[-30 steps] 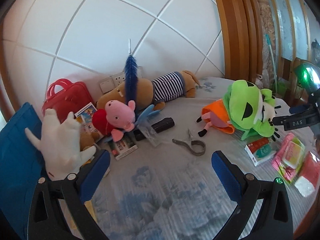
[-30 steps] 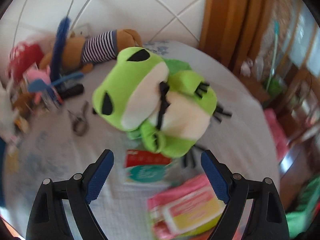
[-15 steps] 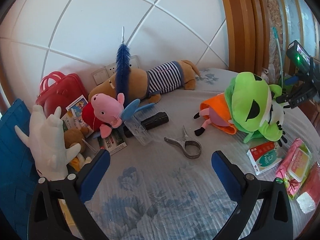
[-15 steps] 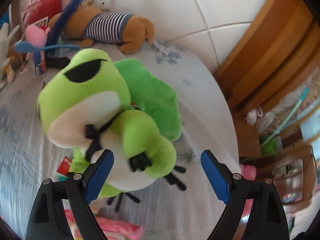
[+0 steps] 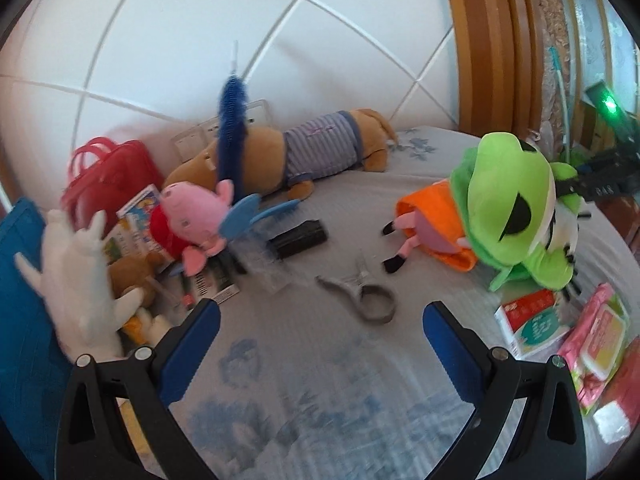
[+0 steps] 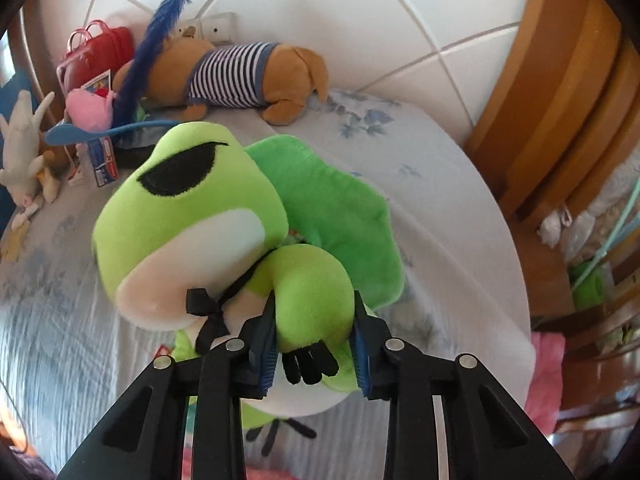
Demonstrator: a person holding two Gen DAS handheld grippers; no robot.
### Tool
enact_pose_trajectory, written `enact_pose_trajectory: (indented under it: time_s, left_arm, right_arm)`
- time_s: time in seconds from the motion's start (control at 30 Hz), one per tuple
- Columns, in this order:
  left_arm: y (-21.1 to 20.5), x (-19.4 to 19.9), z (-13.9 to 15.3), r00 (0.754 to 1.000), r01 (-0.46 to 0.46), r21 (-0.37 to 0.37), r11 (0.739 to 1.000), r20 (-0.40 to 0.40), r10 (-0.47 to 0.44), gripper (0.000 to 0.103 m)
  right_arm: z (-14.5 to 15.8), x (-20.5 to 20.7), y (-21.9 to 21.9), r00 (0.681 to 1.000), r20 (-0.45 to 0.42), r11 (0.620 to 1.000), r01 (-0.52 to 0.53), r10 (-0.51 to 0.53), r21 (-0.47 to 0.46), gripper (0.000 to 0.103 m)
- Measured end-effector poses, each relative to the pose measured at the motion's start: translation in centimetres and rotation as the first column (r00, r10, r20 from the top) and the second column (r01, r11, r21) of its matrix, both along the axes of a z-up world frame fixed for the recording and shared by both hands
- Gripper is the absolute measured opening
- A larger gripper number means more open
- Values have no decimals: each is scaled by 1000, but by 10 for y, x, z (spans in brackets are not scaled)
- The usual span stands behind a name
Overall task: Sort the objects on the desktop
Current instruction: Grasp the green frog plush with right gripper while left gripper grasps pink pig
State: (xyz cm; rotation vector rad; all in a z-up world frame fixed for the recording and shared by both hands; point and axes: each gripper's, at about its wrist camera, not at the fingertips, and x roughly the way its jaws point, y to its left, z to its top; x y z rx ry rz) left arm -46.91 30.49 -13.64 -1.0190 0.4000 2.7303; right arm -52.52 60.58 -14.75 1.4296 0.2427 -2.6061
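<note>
My right gripper (image 6: 314, 344) is shut on an arm of the green frog plush (image 6: 192, 220), which fills the middle of the right wrist view. The frog (image 5: 516, 204) also shows at the right of the left wrist view, partly over an orange-dressed pig plush (image 5: 432, 220). My left gripper (image 5: 320, 336) is open and empty above the bedspread, just short of a grey metal clip (image 5: 364, 296). A pink pig plush (image 5: 192, 220), a striped-shirt brown dog plush (image 5: 304, 156) and a white plush (image 5: 80, 280) lie at the left.
A red bag (image 5: 108, 172), booklets, a black tube (image 5: 300, 236) and a blue feather wand (image 5: 232, 120) crowd the back left. A red-and-white box (image 5: 532, 324) and pink packets (image 5: 596, 340) lie at the right. Tiled wall behind; wooden frame (image 6: 560, 92) at right.
My right gripper has closed on the frog's arm; half a second ago it was open around it. The left wrist view has shifted slightly and is blurred.
</note>
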Motion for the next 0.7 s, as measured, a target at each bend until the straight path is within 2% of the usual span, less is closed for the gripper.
enact_pose_trajectory:
  time_s: [0.1,0.23,0.3,0.37,0.47,0.6,0.7]
  left_arm:
    - [22,-22,-5,998,61,31,998,32,-62,103]
    - [53,-56,-7,986,132,121,984,84,-143,103]
    - [68,-67,-8,981,161,152,975,84,-175,103]
    - [84,-77,-15,974,197,147,969,81,-211,103]
    - [107,-97,-36,960,232,141,962,124,-250,103]
    - [131,-126,-65,947,215,182,959,199,-251,103]
    - [151,-138,-84,947,216,125,968,213,-239,103]
  right_arm:
    - [10,22,6,998,-26,998,54,-54,-19,28]
    - [23,45,22,991,-40,991,129,-131,-45,28]
    - [27,59,32,985,-41,984,166,-168,-59,28]
    - [32,70,42,980,-47,980,187,-191,-73,28]
    - [38,84,54,972,-56,971,221,-226,-89,28]
    - [32,85,69,965,-47,963,252,-257,-97,28]
    - [22,85,77,959,-36,955,277,-282,-109,28]
